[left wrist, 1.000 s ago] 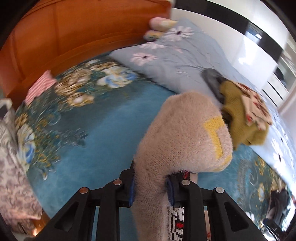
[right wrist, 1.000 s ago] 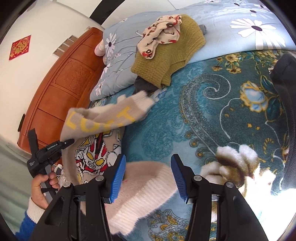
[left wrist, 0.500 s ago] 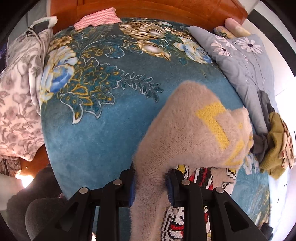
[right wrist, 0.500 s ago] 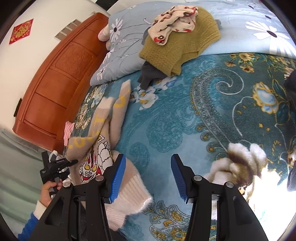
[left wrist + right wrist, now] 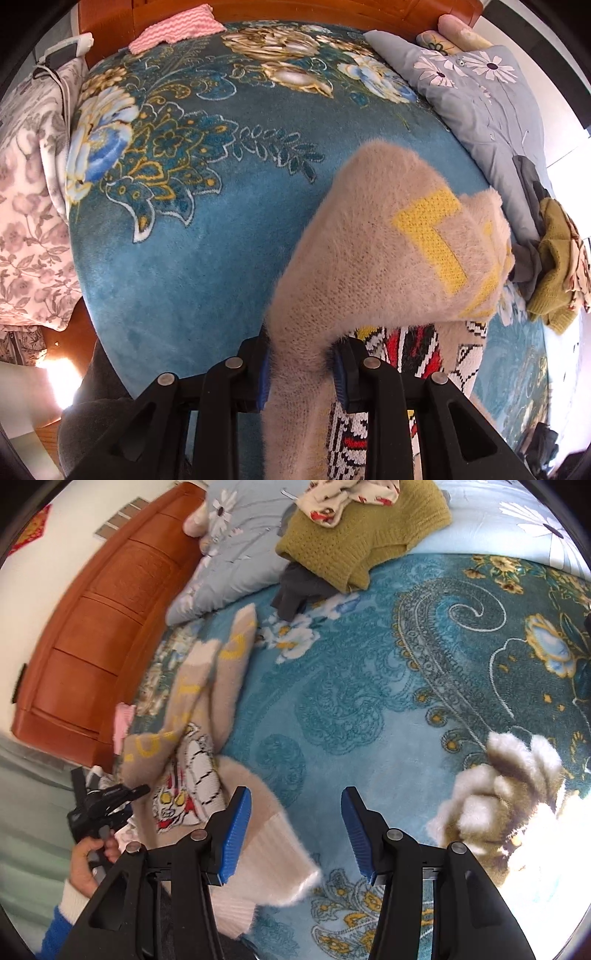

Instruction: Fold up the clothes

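A fuzzy beige sweater (image 5: 388, 229) with yellow letters and a red, white and black cartoon print lies on the blue floral blanket (image 5: 369, 701). My left gripper (image 5: 301, 369) is shut on a fold of its beige knit, which drapes forward over the printed front. In the right wrist view the sweater (image 5: 207, 686) lies stretched toward the headboard, and a hand (image 5: 88, 860) holds the left gripper (image 5: 136, 792) at its near left side. My right gripper (image 5: 295, 834) is open above the sweater's cream ribbed hem (image 5: 269, 864), with nothing pressed between its pads.
An olive knit (image 5: 362, 535) topped by a floral cloth (image 5: 343, 494) and a dark grey garment (image 5: 299, 590) sit on the pale flowered quilt (image 5: 480, 96). A wooden headboard (image 5: 92, 627) lies beyond, with a pink striped cloth (image 5: 173, 29) near it. Grey floral bedding (image 5: 29, 221) lies left.
The left gripper came down with the beige fold, which went from hanging in the air to lying along the sweater. The right gripper shifted slightly and stayed open.
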Demonstrator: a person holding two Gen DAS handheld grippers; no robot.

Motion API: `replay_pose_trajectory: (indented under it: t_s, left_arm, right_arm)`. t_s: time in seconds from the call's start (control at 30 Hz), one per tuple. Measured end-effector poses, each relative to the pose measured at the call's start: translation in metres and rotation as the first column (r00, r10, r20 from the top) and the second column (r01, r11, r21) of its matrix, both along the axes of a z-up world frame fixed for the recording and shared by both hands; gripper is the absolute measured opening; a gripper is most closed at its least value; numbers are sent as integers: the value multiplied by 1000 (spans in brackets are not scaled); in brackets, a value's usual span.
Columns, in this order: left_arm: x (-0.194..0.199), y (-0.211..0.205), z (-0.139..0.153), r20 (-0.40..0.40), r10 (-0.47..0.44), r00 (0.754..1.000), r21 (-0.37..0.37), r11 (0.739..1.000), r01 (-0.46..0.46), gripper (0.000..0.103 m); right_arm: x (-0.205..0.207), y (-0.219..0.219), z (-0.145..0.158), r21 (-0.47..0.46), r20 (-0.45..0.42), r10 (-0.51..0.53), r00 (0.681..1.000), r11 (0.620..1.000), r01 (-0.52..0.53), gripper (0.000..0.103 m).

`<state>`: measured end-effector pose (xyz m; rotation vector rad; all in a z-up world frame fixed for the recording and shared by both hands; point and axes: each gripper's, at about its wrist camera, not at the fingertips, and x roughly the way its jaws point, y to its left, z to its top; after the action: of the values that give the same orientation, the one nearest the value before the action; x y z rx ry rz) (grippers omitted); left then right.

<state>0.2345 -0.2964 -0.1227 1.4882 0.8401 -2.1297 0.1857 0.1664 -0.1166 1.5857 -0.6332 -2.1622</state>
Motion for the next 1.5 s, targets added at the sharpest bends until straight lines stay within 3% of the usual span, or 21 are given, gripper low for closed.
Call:
replay_pose_trajectory:
  t_s: [0.13,0.3,0.47,0.6,0.87,0.93,1.0,1.03,1.07,1.1,1.27,1.4,1.5]
  left_arm:
    - [-2,-4,-7,8,-24,1000,31,999,24,29]
    - [-2,-11,-13,-3,-32,999,84,996,33,29]
    - [0,-19,-18,-28,-23,999,141,990,27,29]
    - [-2,-22,-23,-29,-24,999,174,984,29,29]
    - [-5,-21,-27,-36,-27,999,198,980,34,30]
    - [-5,-19,-24,-36,-31,999,188,981,38,30]
    - [-5,-16,-20,-40,-38,998,174,984,45,30]
    - [-5,-14,-17,-43,-43,998,165,985,49,29]
    - [-5,-11,-14,-46,-48,998,154,987,55,29]
    - [-5,-8,-10,-48,-53,997,142,988,59,29]
    - [-9,6,17,-88,-81,993,98,991,89,29]
    - [-18,22,49,-174,-135,975,70,986,149,28]
    - [-22,22,68,-242,-137,961,124,977,171,28]
  right_arm:
    - [-37,-34,-9,-10,4,6,1000,1000,-6,52]
    - [-98,-96,-39,-106,61,33,998,994,-26,53]
    - [-153,-148,-70,-79,143,-6,990,997,18,55]
    - [-174,-176,-76,-110,124,4,992,994,9,55]
    - [-195,-196,-98,-4,179,-30,983,1000,31,57]
    - [-198,-196,-101,16,191,-37,981,999,34,54]
    - [-199,-196,-101,16,199,-46,979,999,44,33]
    - [-199,-196,-101,15,203,-51,978,999,49,29]
    - [-198,-194,-98,-17,195,-51,979,998,55,19]
    - [-197,-192,-95,-51,188,-45,981,997,56,16]
    - [-190,-172,-66,-197,126,-72,989,976,96,15]
    - [-183,-138,-26,-292,28,-107,994,950,111,15]
    - [-174,-95,17,-340,-78,-141,987,934,106,15]
